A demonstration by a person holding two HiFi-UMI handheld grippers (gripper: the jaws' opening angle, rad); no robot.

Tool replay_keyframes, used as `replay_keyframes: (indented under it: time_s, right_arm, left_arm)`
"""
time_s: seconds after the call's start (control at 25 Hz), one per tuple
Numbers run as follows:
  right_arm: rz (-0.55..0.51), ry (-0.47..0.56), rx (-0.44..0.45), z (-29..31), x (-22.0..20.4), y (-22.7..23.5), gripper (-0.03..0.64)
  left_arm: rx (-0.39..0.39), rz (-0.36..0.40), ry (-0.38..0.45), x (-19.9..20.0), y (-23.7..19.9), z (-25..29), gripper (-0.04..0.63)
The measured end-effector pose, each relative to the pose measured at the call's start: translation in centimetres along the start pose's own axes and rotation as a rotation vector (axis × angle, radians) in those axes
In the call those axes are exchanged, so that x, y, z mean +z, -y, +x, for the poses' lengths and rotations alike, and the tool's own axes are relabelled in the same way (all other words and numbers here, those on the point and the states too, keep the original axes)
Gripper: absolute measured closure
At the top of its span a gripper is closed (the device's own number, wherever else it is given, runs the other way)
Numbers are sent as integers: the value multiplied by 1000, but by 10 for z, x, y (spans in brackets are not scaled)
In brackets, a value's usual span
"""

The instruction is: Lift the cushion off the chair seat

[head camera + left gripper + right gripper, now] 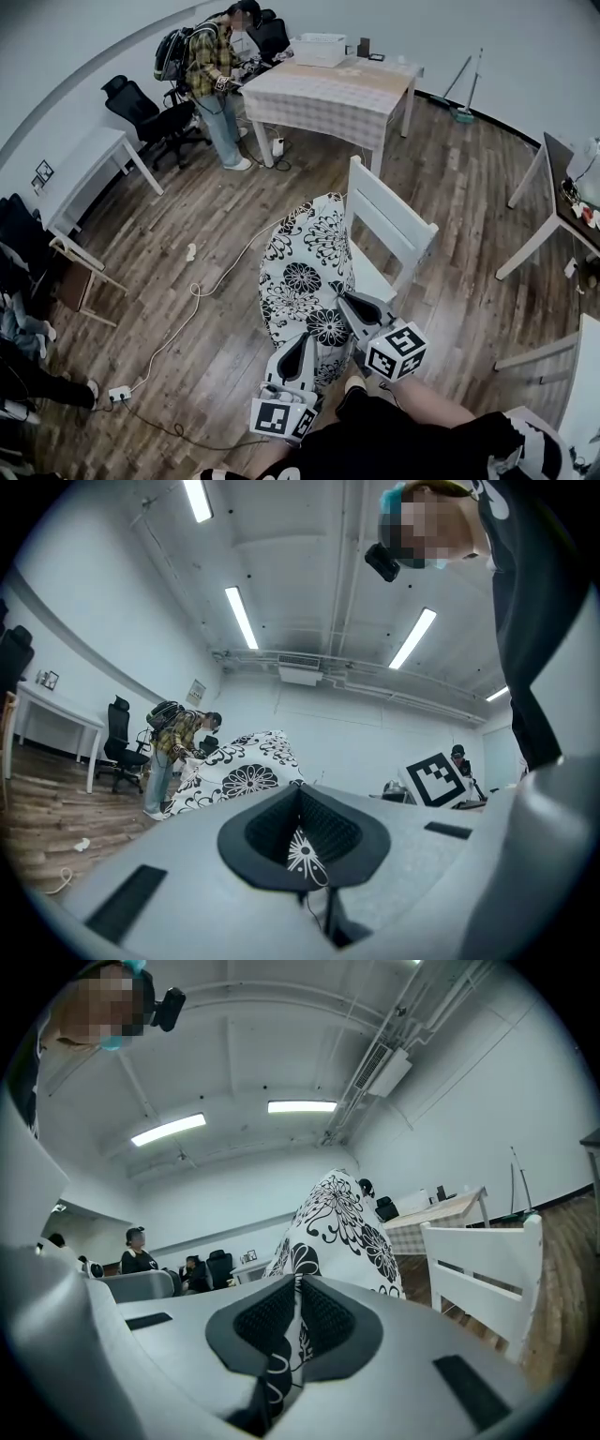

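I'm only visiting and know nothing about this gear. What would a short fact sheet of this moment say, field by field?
held thing: cushion, black-and-white flowers, upright
left gripper: jaws shut on the cushion's fabric
right gripper: jaws shut on the cushion's fabric
chair: white, right behind the cushion; the part of its seat that shows is bare
background: table with a checked cloth, person standing beside it
floor: wood planks

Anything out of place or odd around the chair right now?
Only the floor: a white cable trails loose to a power strip near the white chair. Left gripper and right gripper pinch the floral cushion cleanly.
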State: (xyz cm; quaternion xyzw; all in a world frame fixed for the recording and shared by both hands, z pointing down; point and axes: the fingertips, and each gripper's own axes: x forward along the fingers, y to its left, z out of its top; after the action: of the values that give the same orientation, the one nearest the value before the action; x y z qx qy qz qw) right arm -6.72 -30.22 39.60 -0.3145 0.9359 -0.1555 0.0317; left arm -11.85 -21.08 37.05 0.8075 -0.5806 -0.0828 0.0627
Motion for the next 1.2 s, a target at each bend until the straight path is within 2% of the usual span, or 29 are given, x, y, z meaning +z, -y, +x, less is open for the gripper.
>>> replay_keyframes:
  time_s: [0.56, 1.2]
  right_arm:
    - [-18, 30, -20, -47, -22, -87, 583]
    - [-25, 81, -79, -137, -58, -161, 583]
  left_arm:
    - [-24, 0, 13, 6, 13, -99, 594]
    - [-87, 16, 16, -9, 63, -205, 594]
